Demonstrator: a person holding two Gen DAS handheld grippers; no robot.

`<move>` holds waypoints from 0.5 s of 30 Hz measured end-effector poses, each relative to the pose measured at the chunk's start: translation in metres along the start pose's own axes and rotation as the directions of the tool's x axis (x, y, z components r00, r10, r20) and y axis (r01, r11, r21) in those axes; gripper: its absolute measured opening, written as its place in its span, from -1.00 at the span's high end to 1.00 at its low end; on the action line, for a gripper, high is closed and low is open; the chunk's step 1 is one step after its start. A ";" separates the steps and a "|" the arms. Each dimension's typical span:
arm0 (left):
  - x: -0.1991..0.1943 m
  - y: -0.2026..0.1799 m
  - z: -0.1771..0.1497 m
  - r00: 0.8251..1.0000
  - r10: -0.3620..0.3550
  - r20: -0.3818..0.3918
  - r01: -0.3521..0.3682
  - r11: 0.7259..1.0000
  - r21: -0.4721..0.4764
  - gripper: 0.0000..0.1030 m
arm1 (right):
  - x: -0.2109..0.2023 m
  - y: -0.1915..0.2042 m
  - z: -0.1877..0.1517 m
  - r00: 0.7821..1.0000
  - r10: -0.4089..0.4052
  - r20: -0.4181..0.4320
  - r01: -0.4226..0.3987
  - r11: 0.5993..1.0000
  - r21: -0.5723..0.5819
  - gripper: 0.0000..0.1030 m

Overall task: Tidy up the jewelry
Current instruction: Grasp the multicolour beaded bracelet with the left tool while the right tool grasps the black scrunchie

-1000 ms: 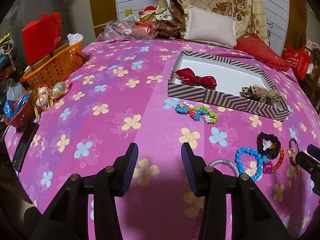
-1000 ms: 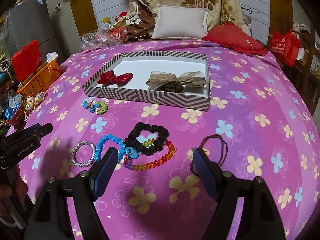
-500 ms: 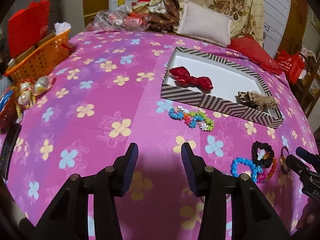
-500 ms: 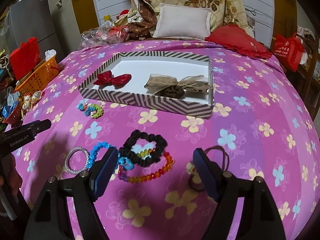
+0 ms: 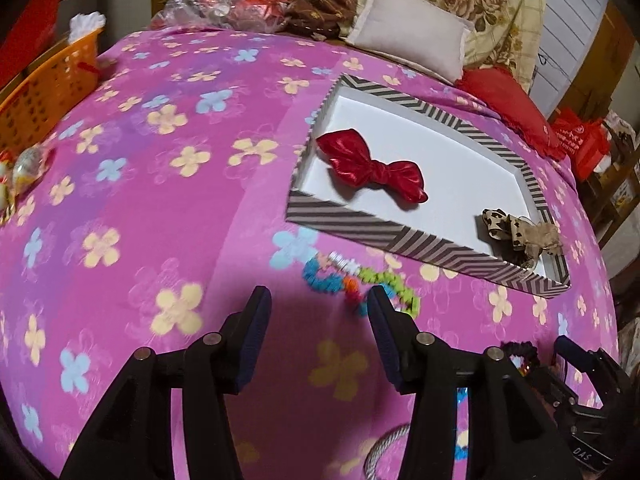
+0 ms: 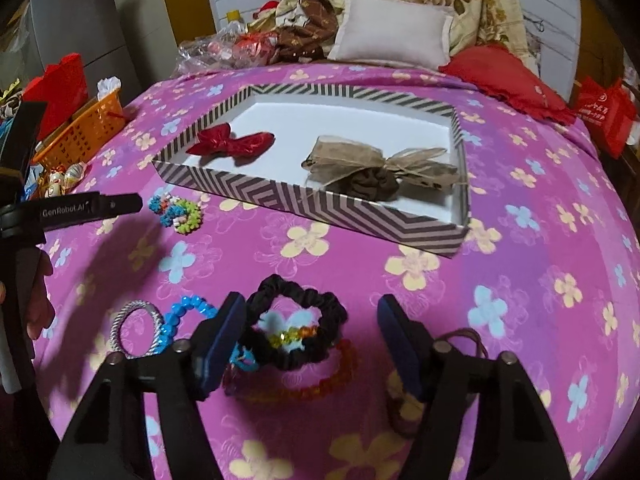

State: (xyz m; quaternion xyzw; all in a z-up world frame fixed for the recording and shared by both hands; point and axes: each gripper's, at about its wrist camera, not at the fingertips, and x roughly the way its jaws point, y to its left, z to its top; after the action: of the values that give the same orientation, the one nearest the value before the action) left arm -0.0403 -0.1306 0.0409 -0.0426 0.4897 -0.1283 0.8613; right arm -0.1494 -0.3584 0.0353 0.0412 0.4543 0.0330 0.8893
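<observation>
A striped box tray (image 6: pixel 304 200) (image 5: pixel 360 228) lies on the pink flowered bedspread and holds a red bow (image 5: pixel 372 170) (image 6: pixel 232 144) and a tan bow (image 6: pixel 376 164) (image 5: pixel 520 232). A multicoloured bead bracelet (image 5: pixel 360 280) (image 6: pixel 178 210) lies in front of the tray. My left gripper (image 5: pixel 316 328) is open just before it. My right gripper (image 6: pixel 312 332) is open over a black scrunchie (image 6: pixel 304 328), with an orange bead bracelet (image 6: pixel 316 384), a blue bead bracelet (image 6: pixel 180 316), a silver ring band (image 6: pixel 136 328) and a brown hair tie (image 6: pixel 460 340) around it.
An orange basket (image 6: pixel 84 132) (image 5: pixel 44 88) and small ornaments (image 6: pixel 64 176) sit at the bed's left edge. Pillows (image 6: pixel 392 36), a red cushion (image 6: pixel 504 76) and a pile of bags (image 6: pixel 228 48) line the far end. A red bag (image 6: pixel 604 116) stands at right.
My left gripper has moved forward and right, close to the multicoloured bead bracelet. My right gripper has moved forward over the black scrunchie. Both have stayed open.
</observation>
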 end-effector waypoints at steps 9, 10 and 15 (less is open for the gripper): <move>0.026 -0.012 0.007 0.998 0.056 -0.014 -0.055 0.997 0.048 0.44 | 0.023 -0.004 -0.001 0.998 0.011 -0.058 -0.012 1.000 -0.014 -0.33; 0.028 -0.012 0.007 0.998 0.064 -0.017 -0.064 0.997 0.052 0.44 | 0.024 -0.003 -0.002 0.998 0.009 -0.059 -0.011 1.000 -0.020 -0.34; 0.035 -0.016 0.007 0.998 0.059 -0.006 -0.058 0.995 0.075 0.45 | 0.024 -0.001 -0.003 1.000 -0.012 -0.025 0.011 0.999 -0.045 0.62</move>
State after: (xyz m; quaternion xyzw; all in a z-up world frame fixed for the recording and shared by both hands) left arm -0.0203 -0.1552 0.0184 0.0047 0.4892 -0.1217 0.8636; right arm -0.1378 -0.3568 0.0142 0.0182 0.4649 0.0387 0.8843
